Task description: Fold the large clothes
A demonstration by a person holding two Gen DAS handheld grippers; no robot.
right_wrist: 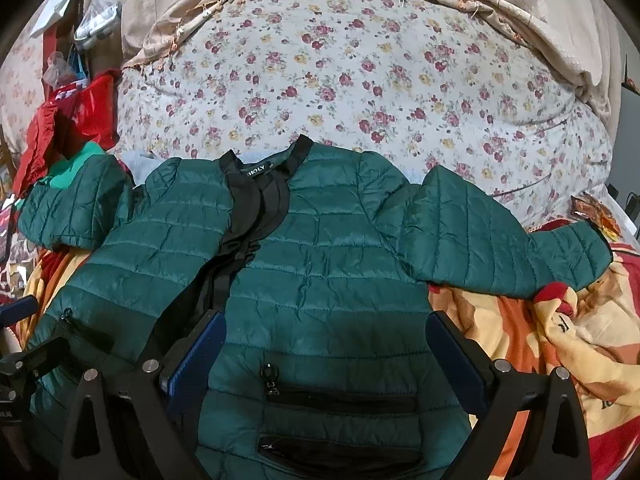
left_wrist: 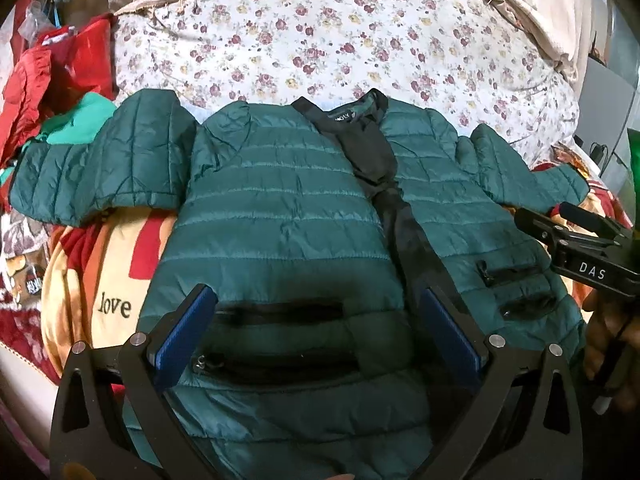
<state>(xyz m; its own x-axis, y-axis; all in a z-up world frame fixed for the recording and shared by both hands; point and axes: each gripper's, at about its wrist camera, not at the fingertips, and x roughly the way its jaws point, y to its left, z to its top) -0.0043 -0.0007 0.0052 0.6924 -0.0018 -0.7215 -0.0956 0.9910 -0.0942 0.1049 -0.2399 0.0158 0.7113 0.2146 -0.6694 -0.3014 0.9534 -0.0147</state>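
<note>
Left of scene: red garments (left_wrist: 60, 68) and a bright green piece (left_wrist: 80, 120) are piling up at the bed edge, and the green quilted jacket's (left_wrist: 280, 200) left-hand sleeve (left_wrist: 100, 160) is lying out over them and touching the pile.

Centre: the jacket is lying face up, front open, collar away from the cameras, half on the floral sheet (left_wrist: 320, 32) and half on a yellow-and-red "love" blanket (left_wrist: 104, 280). Black lining (left_wrist: 372, 148) is showing down the opening. No fold is visible yet; judging the task as at its start.

The left gripper (left_wrist: 316, 316) is hovering over the left front panel's pockets, jaws spread wide, holding nothing. The right gripper (right_wrist: 324, 352) is hovering over the other panel near its zip pull (right_wrist: 269, 372), jaws likewise released and empty; in the left view its tip is sitting near the hem corner.

Right of scene: the other sleeve (right_wrist: 500, 236) is stretching out onto the blanket.

Risks, as judgement:
- The shell looks slick and puffy; a pinch could be catching only the top layer, so the panel slips.
- The left-hand sleeve may be snagging the pile when lifted, dragging clutter in.
- The unzipped front could be gaping, skewing the fold.
- The rumpled blanket underneath may be bunching.
</note>
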